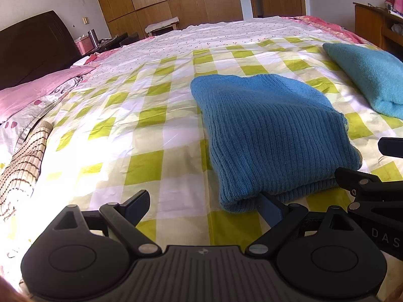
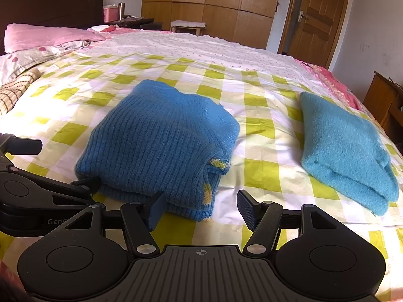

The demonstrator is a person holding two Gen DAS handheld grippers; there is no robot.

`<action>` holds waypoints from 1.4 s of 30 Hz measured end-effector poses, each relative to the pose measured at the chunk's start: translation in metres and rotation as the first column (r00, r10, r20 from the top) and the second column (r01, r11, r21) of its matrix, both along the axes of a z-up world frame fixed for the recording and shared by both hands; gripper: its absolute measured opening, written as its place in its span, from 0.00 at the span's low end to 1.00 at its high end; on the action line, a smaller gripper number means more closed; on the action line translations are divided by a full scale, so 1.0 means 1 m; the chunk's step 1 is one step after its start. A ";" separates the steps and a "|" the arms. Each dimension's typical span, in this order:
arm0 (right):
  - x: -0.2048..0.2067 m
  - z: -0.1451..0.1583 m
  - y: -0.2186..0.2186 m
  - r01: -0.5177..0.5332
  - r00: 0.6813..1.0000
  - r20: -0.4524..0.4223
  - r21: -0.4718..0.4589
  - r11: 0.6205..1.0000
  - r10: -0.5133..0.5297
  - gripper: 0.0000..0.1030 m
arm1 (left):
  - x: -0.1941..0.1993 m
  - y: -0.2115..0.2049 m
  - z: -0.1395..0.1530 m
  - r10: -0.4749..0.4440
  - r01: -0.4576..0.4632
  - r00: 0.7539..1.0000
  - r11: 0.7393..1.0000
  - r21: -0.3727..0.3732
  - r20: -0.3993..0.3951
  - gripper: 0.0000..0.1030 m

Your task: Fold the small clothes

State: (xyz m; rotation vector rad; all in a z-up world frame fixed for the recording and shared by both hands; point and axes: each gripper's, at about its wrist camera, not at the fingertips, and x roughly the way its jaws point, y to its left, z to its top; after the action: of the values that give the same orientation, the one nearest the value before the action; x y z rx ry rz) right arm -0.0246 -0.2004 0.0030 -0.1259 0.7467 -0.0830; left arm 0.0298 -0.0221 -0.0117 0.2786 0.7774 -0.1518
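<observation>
Blue ribbed knitwear, a folded sweater [image 2: 156, 141], is laid on the green-and-white checked sheet [image 2: 262, 176] of the bed. A folded turquoise fuzzy garment [image 2: 342, 148] is placed apart from it, to its right. The left gripper [image 1: 204, 207] is held with its jaws wide apart at the sweater's near edge; nothing is clamped. The right gripper [image 2: 201, 209] is also spread, the sweater's near corner between its fingers but not pressed

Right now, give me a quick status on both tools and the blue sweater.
Left tool open, right tool open, both empty. Blue ribbed sweater folded on the checked sheet. Teal fuzzy garment folded alongside, apart. Nothing in the way.
</observation>
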 end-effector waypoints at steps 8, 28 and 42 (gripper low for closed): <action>0.000 0.000 0.000 -0.001 1.000 -0.002 0.009 1.000 0.001 0.61 | 0.000 0.001 0.000 0.000 0.000 1.000 1.000 0.000 0.002 0.94; 0.000 0.002 -0.004 0.004 1.000 0.000 0.029 1.000 -0.004 0.62 | -0.001 0.000 0.002 -0.001 0.001 1.000 1.000 -0.001 0.008 0.94; 0.001 0.003 -0.007 0.011 1.000 -0.004 0.055 0.998 -0.011 0.65 | -0.001 0.001 0.008 -0.003 0.003 1.000 1.000 -0.016 0.010 0.94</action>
State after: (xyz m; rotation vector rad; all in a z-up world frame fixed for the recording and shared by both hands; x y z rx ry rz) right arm -0.0239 -0.2069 0.0057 -0.0693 0.7532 -0.0728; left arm 0.0286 -0.0207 -0.0040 0.2656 0.7655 -0.1591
